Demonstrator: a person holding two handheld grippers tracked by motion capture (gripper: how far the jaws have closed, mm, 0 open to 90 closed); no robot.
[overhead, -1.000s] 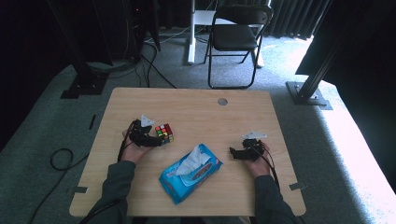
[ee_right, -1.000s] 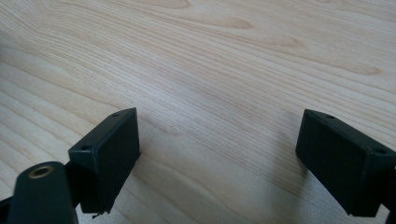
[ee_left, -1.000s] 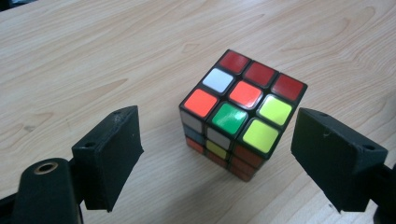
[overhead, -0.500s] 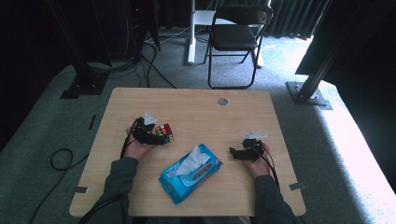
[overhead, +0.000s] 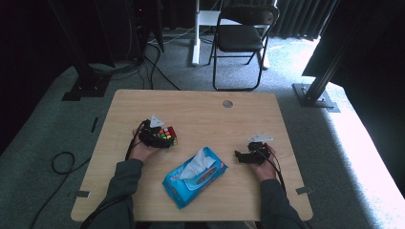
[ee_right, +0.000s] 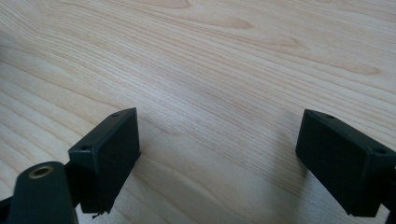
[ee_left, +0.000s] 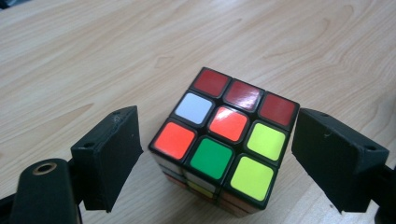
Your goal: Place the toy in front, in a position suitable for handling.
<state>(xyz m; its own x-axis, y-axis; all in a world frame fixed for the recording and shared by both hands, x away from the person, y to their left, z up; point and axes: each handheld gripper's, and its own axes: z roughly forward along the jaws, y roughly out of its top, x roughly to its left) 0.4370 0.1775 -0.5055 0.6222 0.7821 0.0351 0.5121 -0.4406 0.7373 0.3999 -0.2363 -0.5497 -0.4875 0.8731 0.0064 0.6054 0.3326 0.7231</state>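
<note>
Glossy plastic cube (ee_left: 224,149), matt wooden table (ee_left: 93,56)

One cube (overhead: 167,134), one wipes pack (overhead: 195,176)

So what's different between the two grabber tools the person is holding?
The left gripper has a puzzle cube sitting between its open jaws, with gaps on both sides; the right gripper has bare table between its jaws. In the high view the left one sits at the cube left of the blue wipes pack, the right one on the pack's other side. Both are open, black and hand-held.
</note>
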